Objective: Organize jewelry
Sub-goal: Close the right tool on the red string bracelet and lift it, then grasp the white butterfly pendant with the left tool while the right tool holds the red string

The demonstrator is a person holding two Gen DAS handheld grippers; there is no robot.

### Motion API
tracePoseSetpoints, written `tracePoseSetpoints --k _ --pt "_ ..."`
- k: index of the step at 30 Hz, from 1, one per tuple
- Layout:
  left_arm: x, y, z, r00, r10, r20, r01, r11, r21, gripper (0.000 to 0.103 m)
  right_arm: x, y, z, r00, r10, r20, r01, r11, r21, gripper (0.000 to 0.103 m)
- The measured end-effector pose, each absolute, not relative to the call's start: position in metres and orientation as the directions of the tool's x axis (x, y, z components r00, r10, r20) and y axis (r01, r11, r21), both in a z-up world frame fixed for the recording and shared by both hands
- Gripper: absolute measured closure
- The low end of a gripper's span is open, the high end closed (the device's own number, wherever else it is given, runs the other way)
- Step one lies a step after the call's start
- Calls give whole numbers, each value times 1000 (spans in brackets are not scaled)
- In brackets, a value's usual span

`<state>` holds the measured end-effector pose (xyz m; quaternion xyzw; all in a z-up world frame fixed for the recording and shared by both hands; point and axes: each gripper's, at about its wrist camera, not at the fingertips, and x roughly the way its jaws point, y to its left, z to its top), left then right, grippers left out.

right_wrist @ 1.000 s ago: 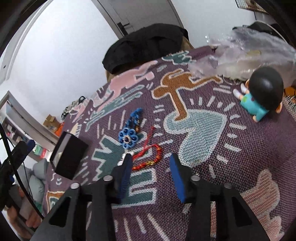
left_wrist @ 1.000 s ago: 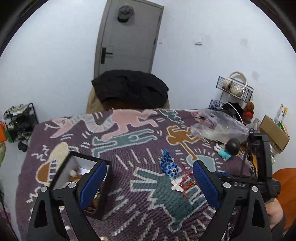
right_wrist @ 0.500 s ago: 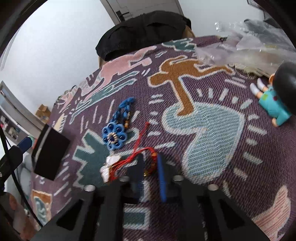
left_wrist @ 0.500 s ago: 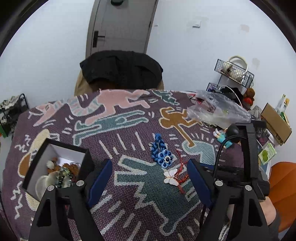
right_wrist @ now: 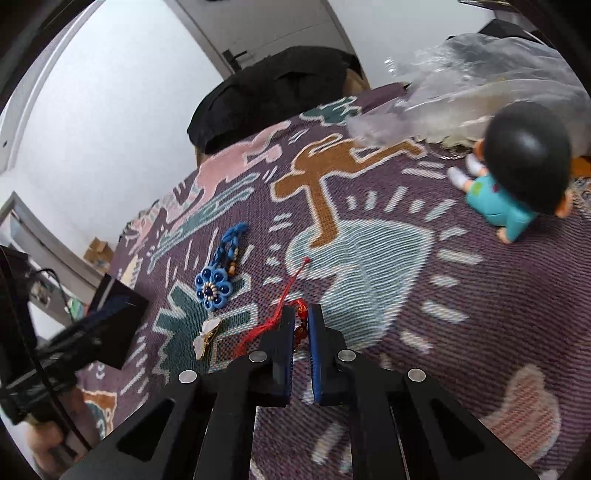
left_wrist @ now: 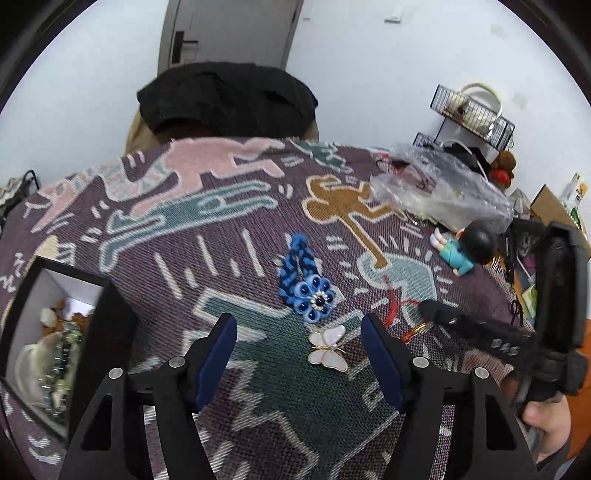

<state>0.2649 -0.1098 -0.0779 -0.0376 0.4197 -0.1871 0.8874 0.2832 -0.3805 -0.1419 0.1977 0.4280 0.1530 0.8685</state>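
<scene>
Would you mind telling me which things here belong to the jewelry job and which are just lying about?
Job: red bracelet in the right gripper, blue flower piece, butterfly brooch, black box, left gripper.
Lying about: doll, plastic bag, wire rack.

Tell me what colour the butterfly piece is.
White with gold trim; butterfly shows best in the left wrist view.

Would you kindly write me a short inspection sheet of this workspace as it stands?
Surface: patterned woven cloth.
Job's things: blue flower piece, butterfly brooch and red beaded bracelet on the cloth; black box holding jewelry.
Clutter: doll, plastic bag.
Grippers: left gripper open around the brooch; right gripper shut on the bracelet.
Cables: a black cable by the left gripper.
Surroundings: door, wire rack.
</scene>
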Motion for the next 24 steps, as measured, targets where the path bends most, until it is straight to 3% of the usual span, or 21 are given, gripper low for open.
tracePoseSetpoints --k 15,20,24 --pt "280 -150 -115 508 -310 -803 320 934 -158 46 267 -413 -132 642 447 -623 -88 850 519 94" --pt "276 -164 -118 545 -239 -804 336 940 -52 47 265 -417 -138 639 451 -623 -82 845 528 94" --pt "272 -167 -117 553 -229 -801 352 936 -24 73 265 -417 -139 637 456 -622 -83 843 532 94"
